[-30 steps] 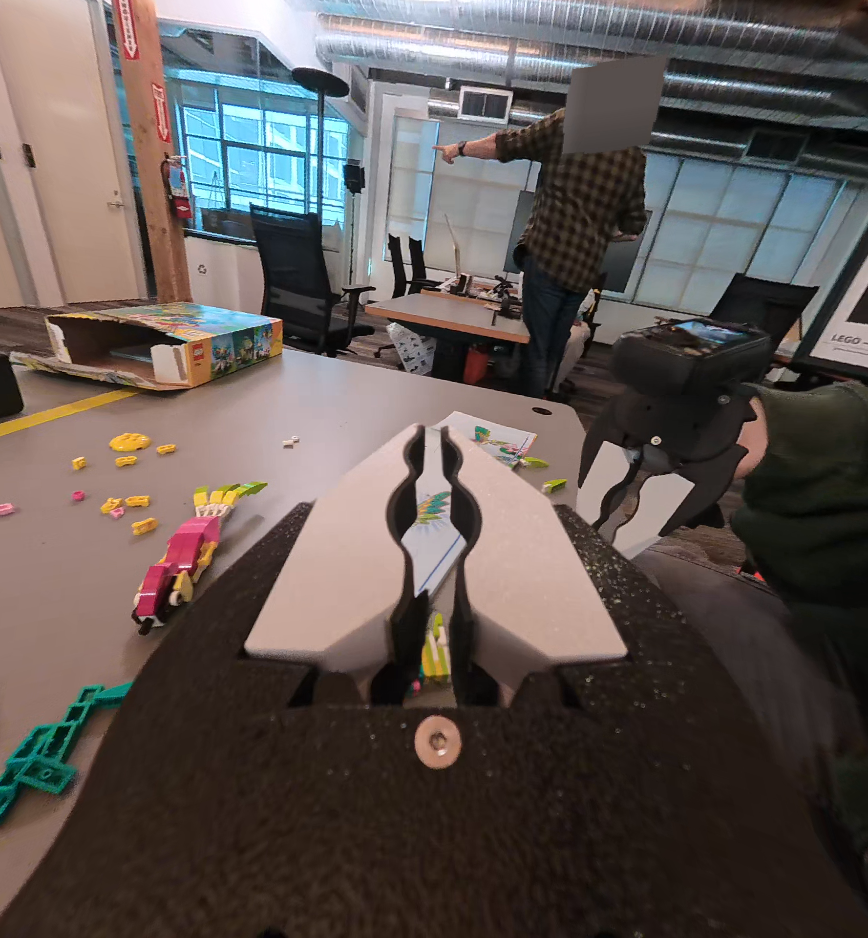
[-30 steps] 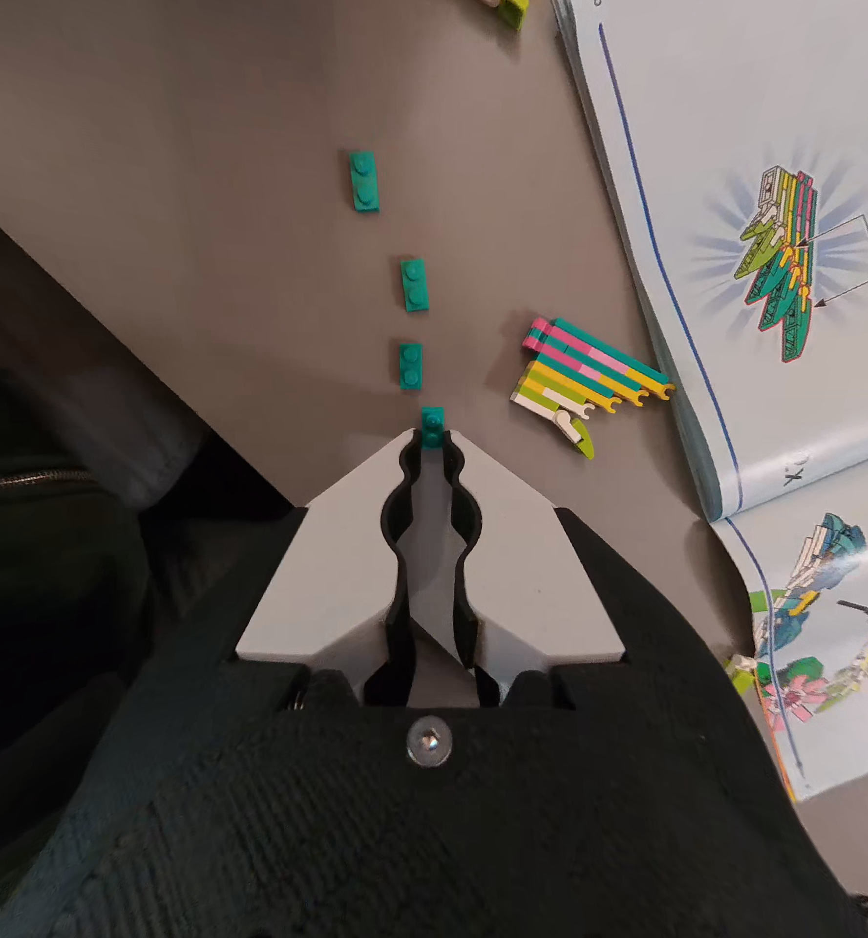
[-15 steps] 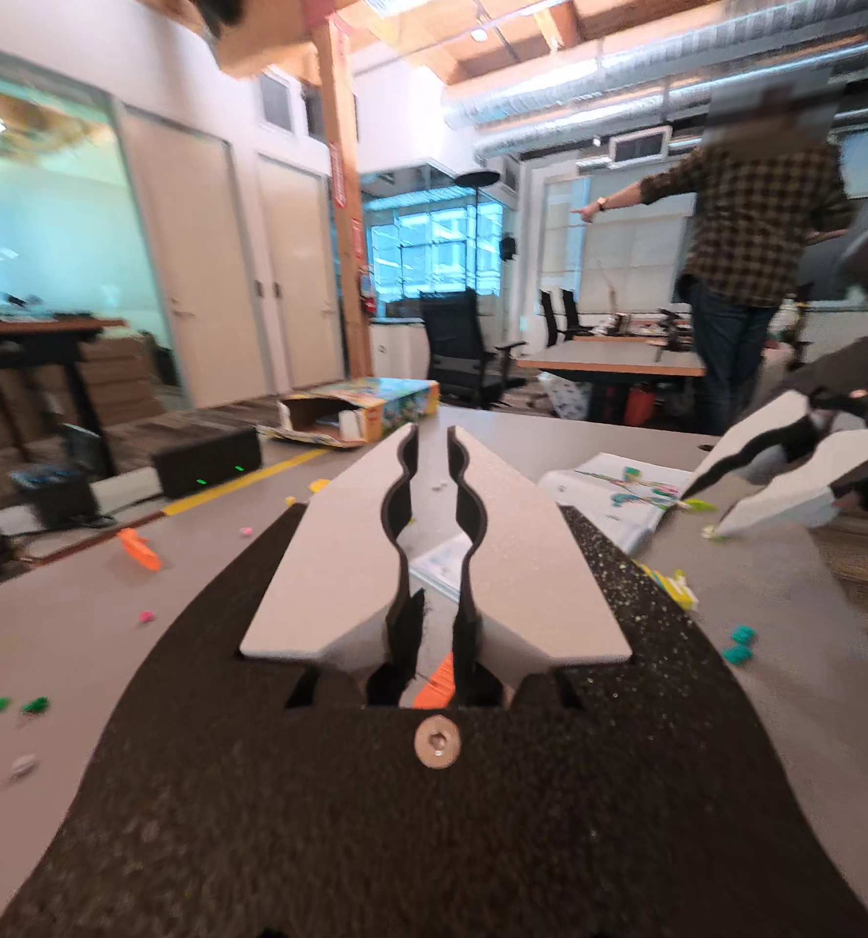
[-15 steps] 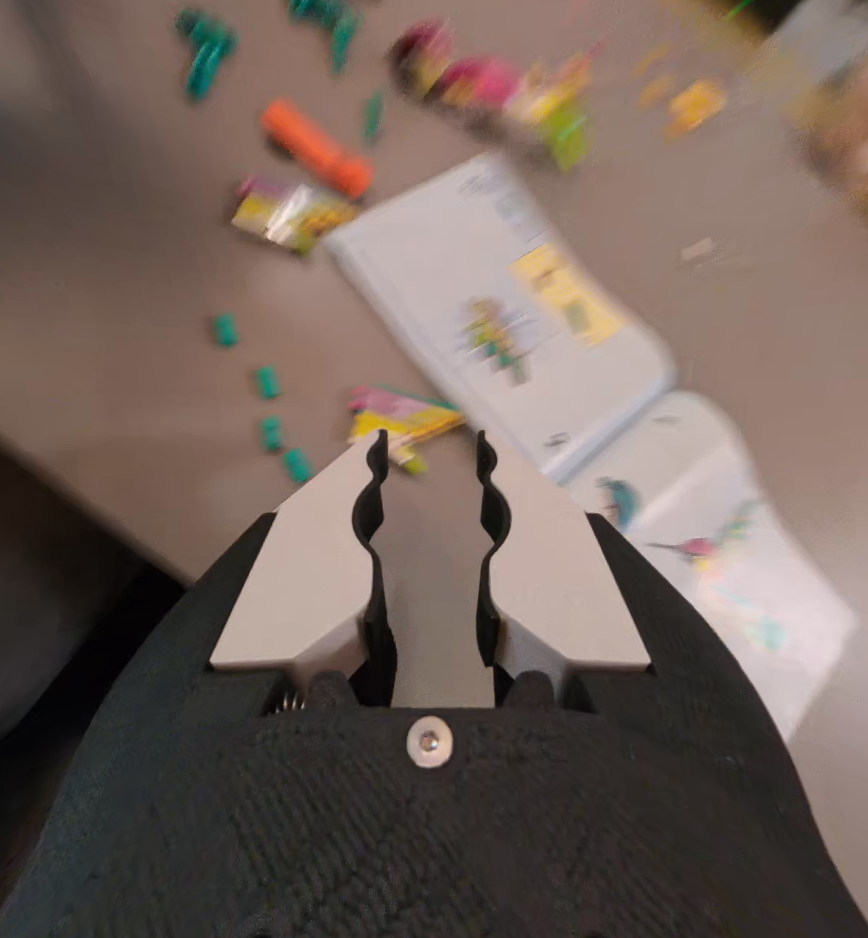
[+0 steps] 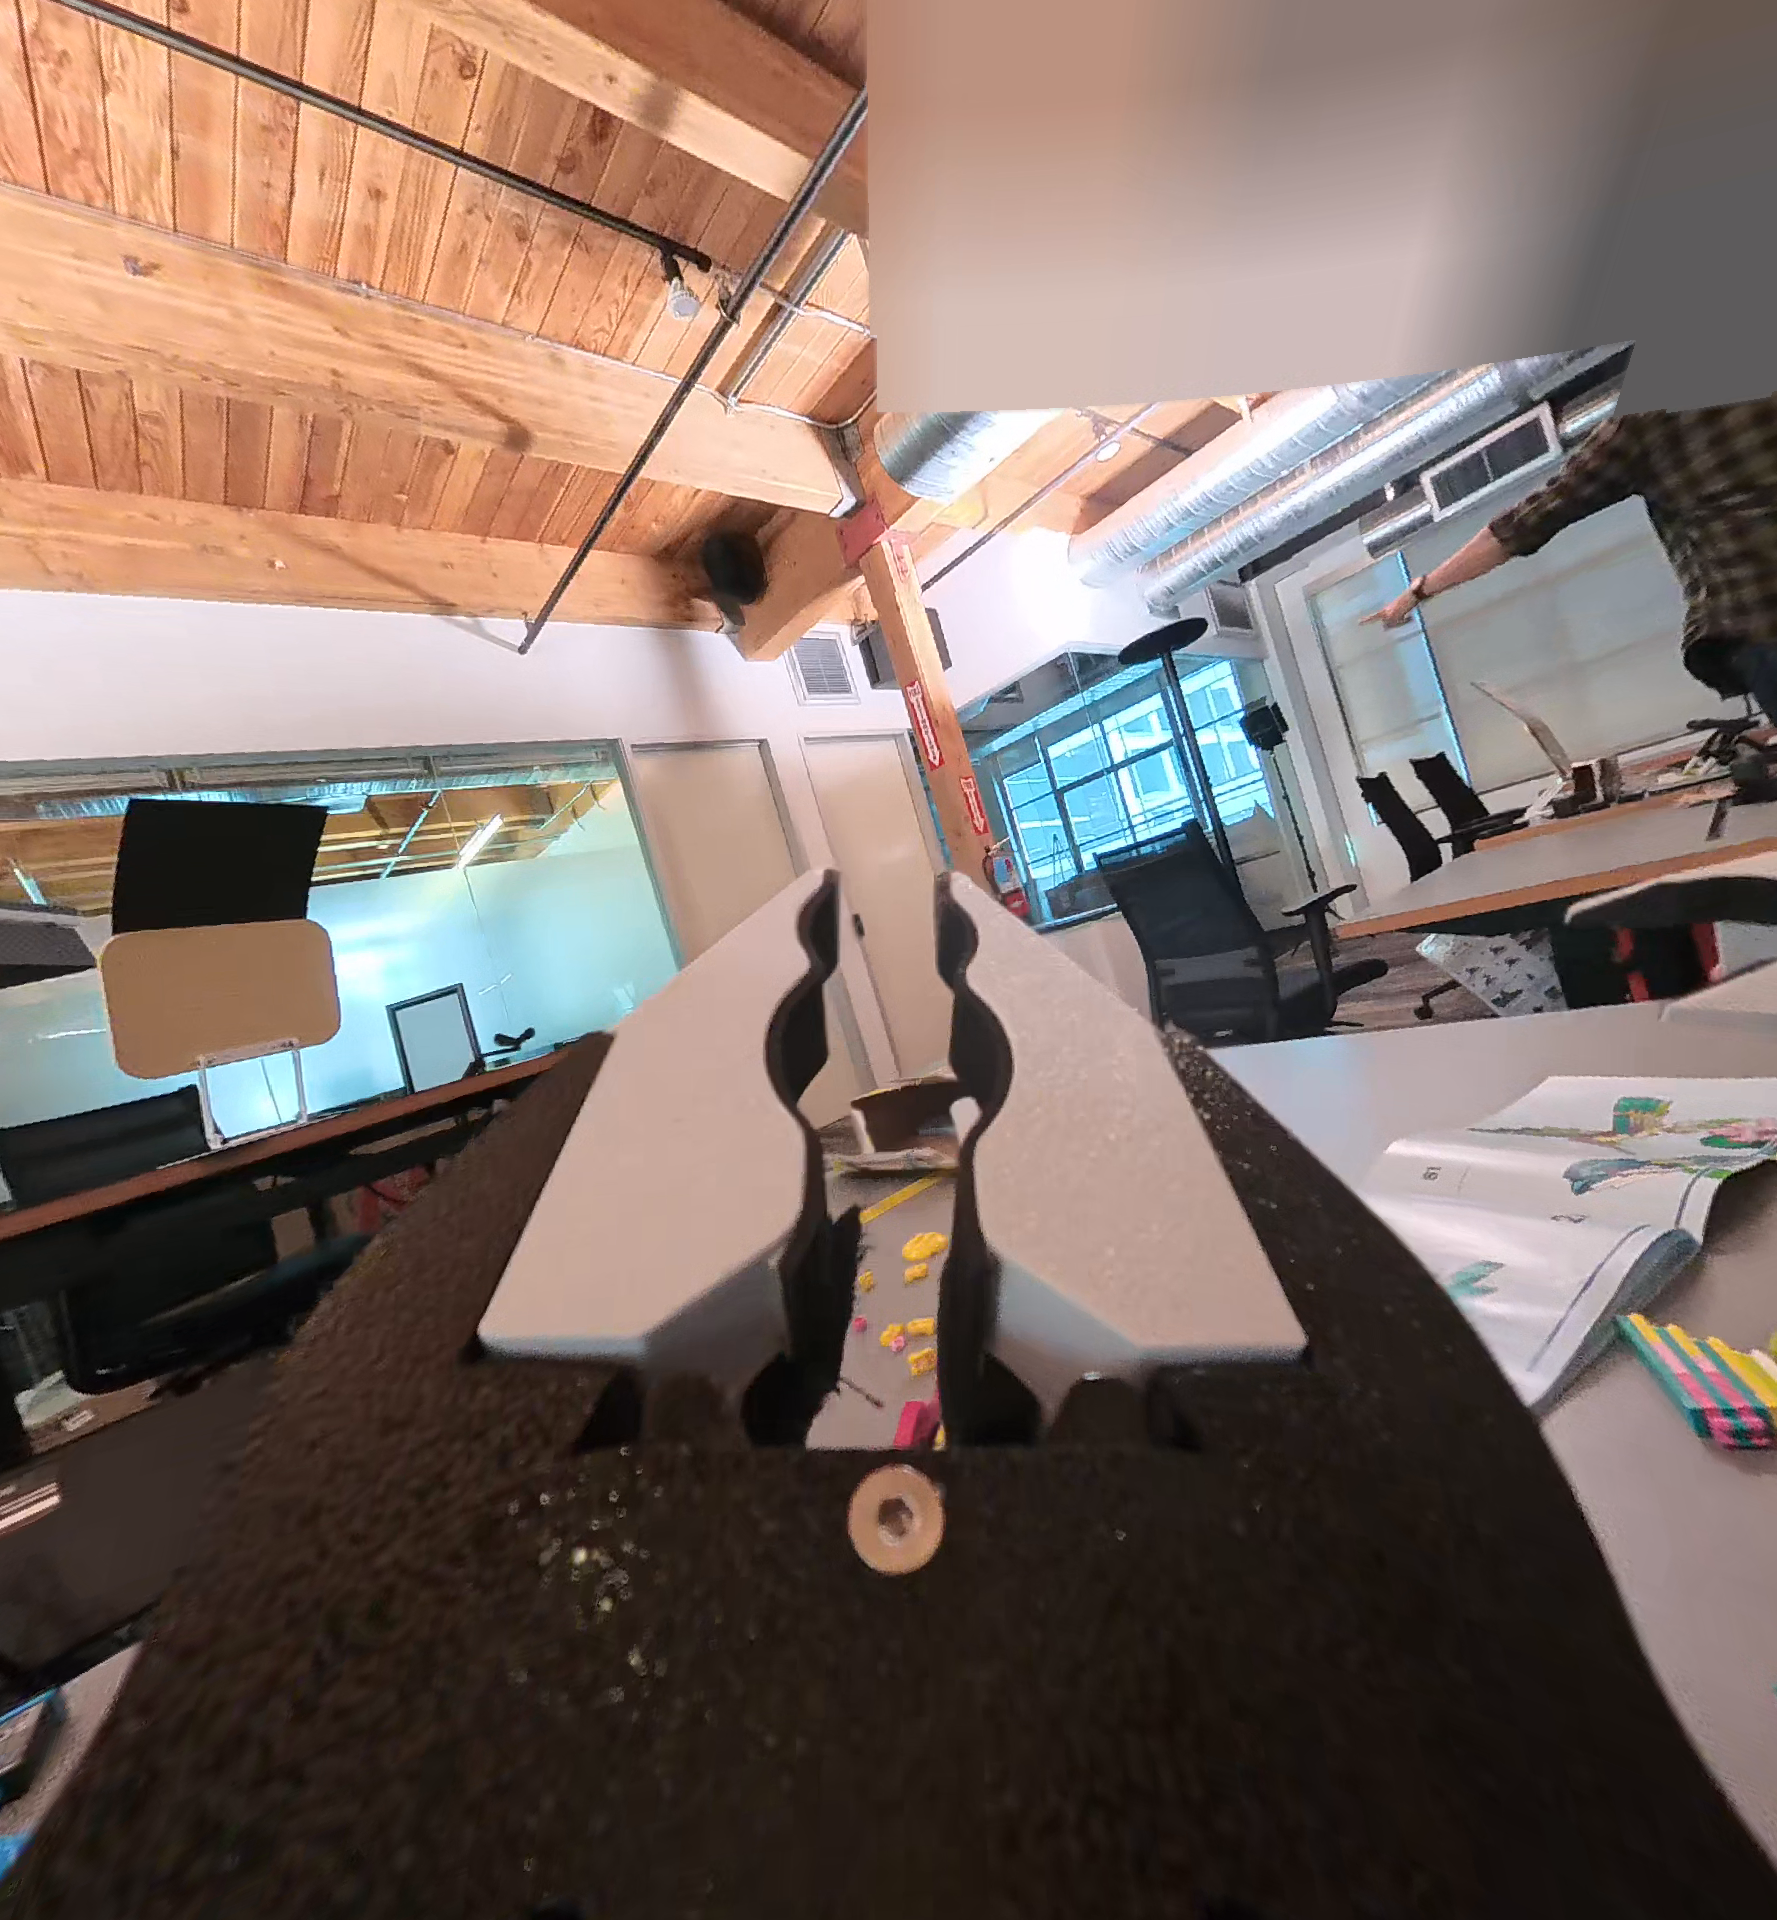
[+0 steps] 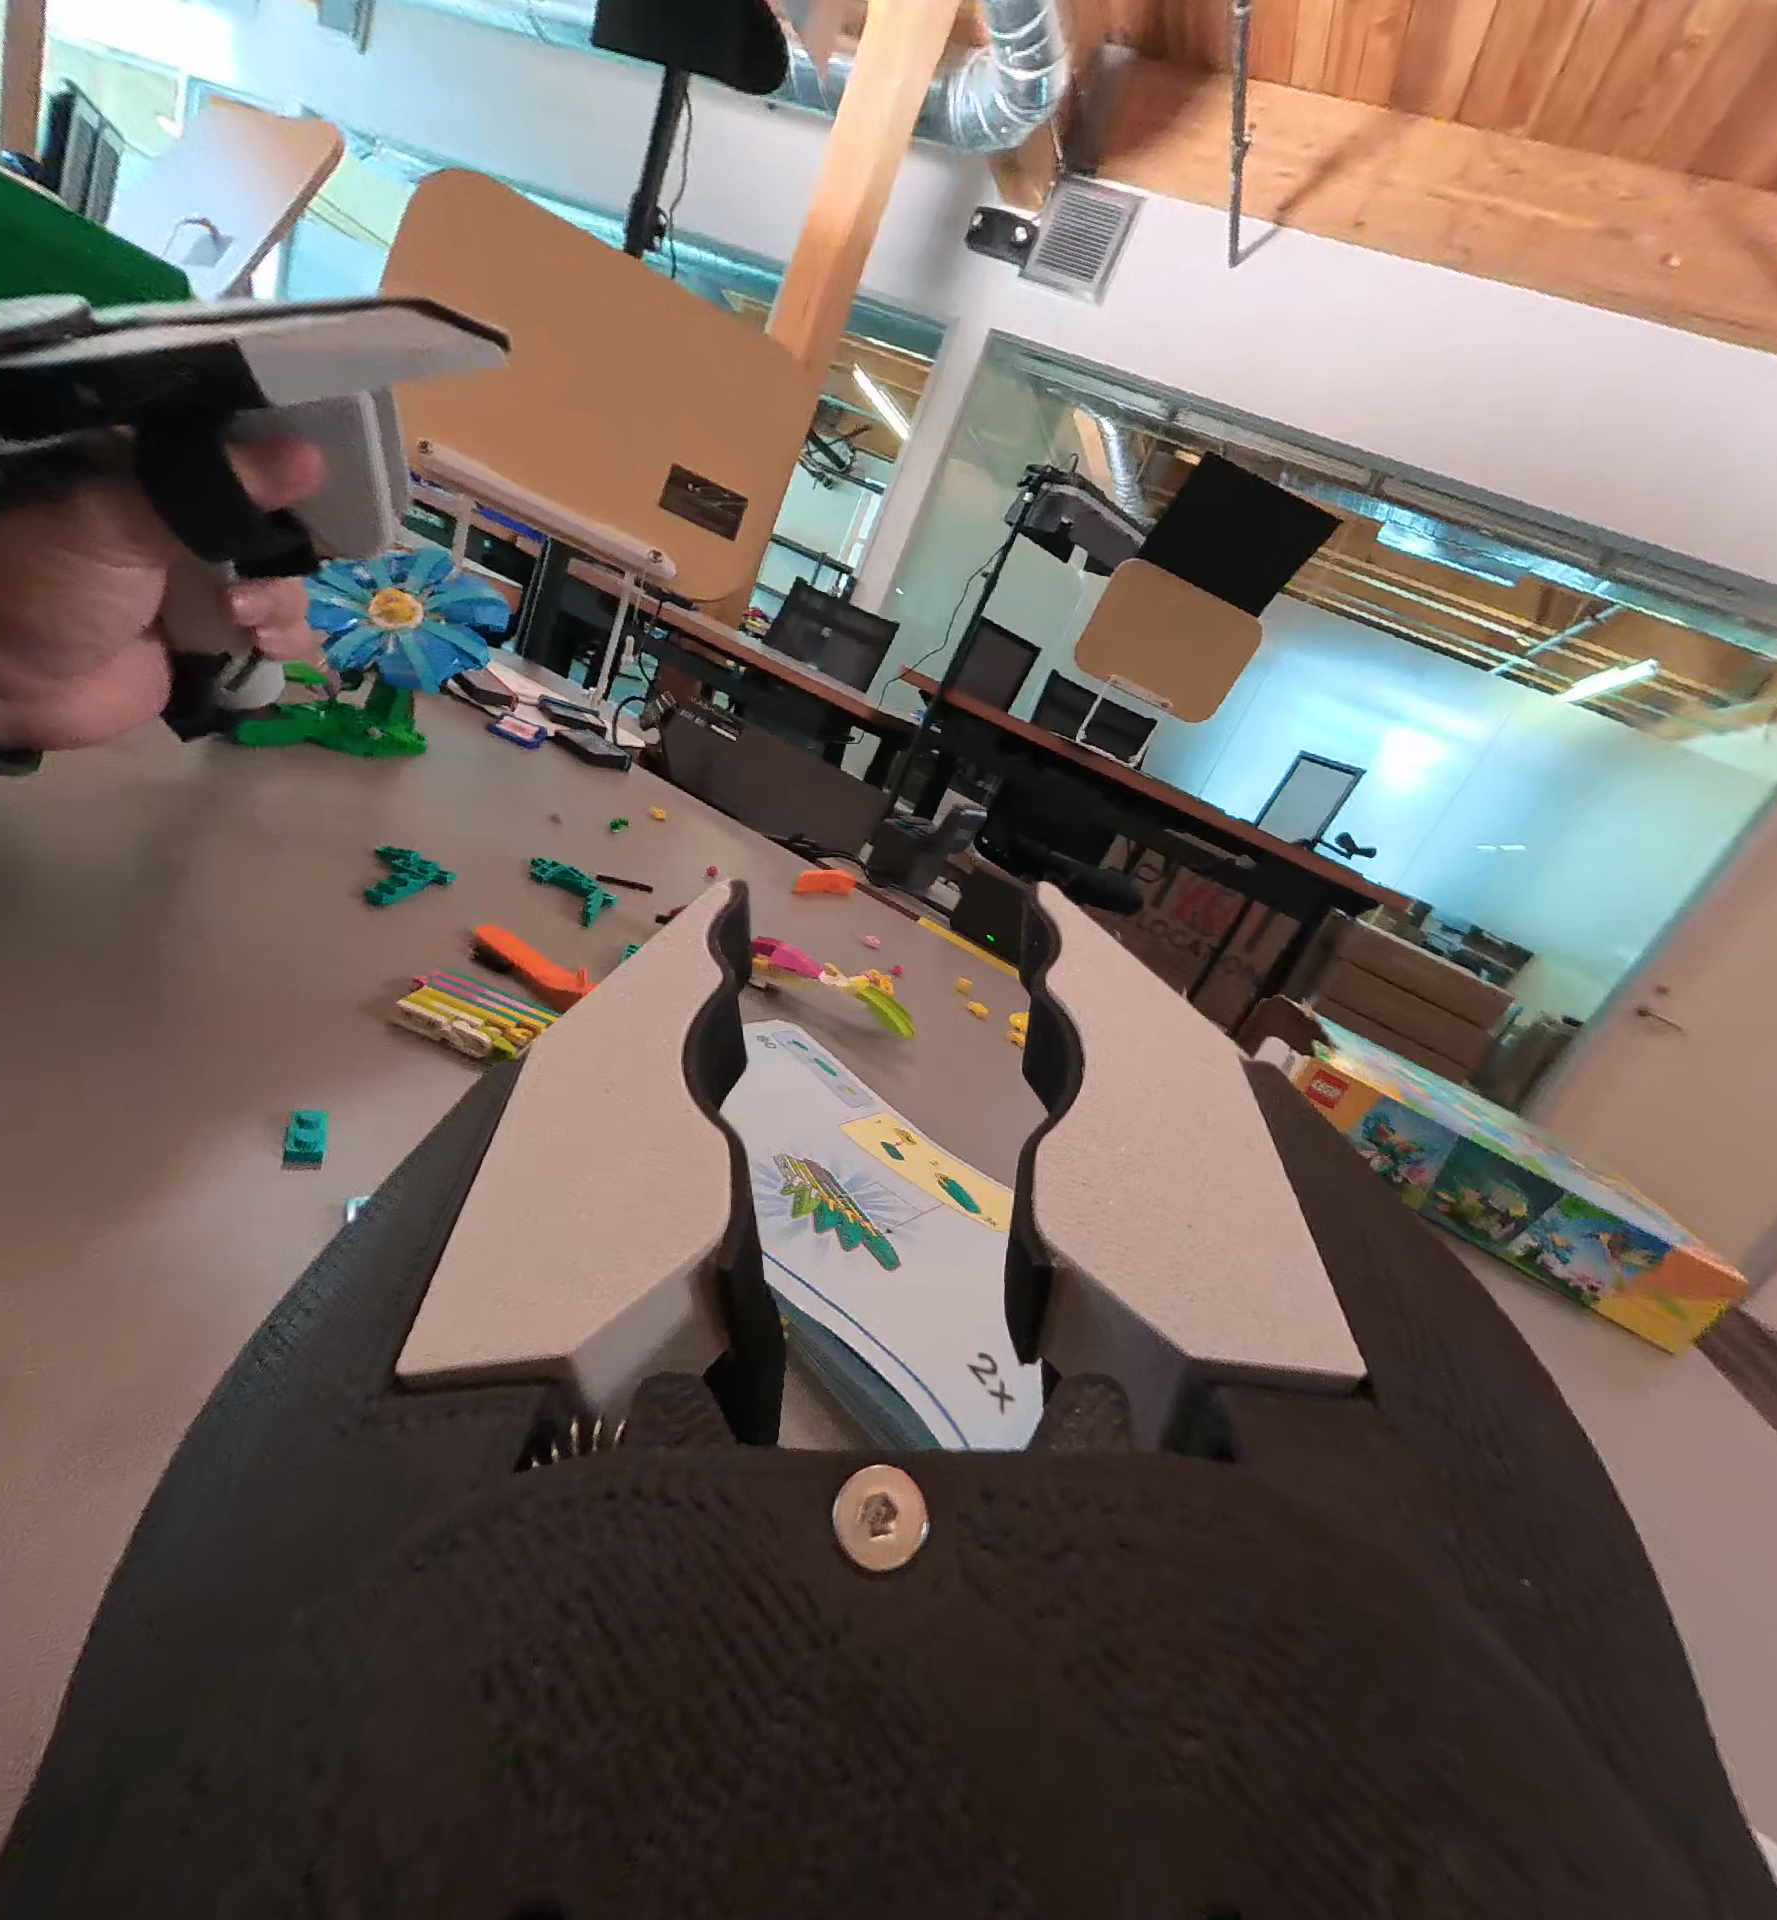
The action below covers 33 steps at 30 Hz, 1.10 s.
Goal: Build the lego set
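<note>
The left gripper (image 5: 886, 894) was raised above the grey surface (image 5: 1632, 1538), aimed up at the room, its fingers (image 5: 676, 1122) a narrow gap apart and holding nothing. The right gripper (image 6: 884, 899) hung over the open instruction booklet (image 6: 863, 1174), fingers (image 6: 1164, 1153) spread wide, also empty. In the left wrist view the striped wing assembly (image 5: 1736, 1387) lay flat just beside the booklet (image 5: 1549, 1216), long axis running across the frame. Only the right wrist view showed a second striped wing (image 6: 473, 1013), an orange piece (image 6: 531, 961), teal plates (image 6: 304, 1135), the pink bird body (image 6: 832, 977), the set's box (image 6: 1518, 1195) and a blue flower model (image 6: 406, 623).
</note>
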Available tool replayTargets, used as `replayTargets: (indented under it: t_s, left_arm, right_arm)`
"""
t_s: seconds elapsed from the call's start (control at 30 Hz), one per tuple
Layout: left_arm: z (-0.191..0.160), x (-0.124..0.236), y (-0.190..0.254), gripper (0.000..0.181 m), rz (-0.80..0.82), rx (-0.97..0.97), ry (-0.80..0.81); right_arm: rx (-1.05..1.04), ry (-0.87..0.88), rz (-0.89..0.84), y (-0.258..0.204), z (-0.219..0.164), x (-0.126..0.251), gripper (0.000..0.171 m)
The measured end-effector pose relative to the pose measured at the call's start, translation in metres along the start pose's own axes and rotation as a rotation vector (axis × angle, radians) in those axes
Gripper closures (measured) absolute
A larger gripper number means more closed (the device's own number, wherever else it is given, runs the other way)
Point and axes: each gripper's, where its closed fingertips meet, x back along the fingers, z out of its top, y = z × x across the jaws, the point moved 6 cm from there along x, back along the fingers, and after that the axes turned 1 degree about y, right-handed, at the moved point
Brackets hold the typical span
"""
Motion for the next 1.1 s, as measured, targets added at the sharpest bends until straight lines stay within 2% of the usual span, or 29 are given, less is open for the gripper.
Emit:
replayTargets:
  t_s: [0.53, 0.67, 0.87, 1.1]
  left_arm:
    - [-0.008, 0.001, -0.006, 0.170, 0.017, 0.032, -0.031]
    - [-0.009, 0.003, -0.016, 0.170, 0.058, -0.005, -0.039]
    - [-0.012, 0.005, -0.025, 0.171, 0.090, 0.060, -0.038]
    - [-0.006, 0.007, -0.026, 0.172, 0.100, 0.007, -0.017]
  right_arm:
    - [-0.096, 0.014, -0.015, 0.009, -0.005, 0.001, 0.125]
    - [-0.110, 0.026, -0.067, 0.015, -0.005, 0.003, 0.119]
    - [-0.123, 0.014, -0.051, 0.014, -0.007, 0.001, 0.120]
    - [-0.141, -0.001, -0.041, 0.015, -0.010, 0.000, 0.121]
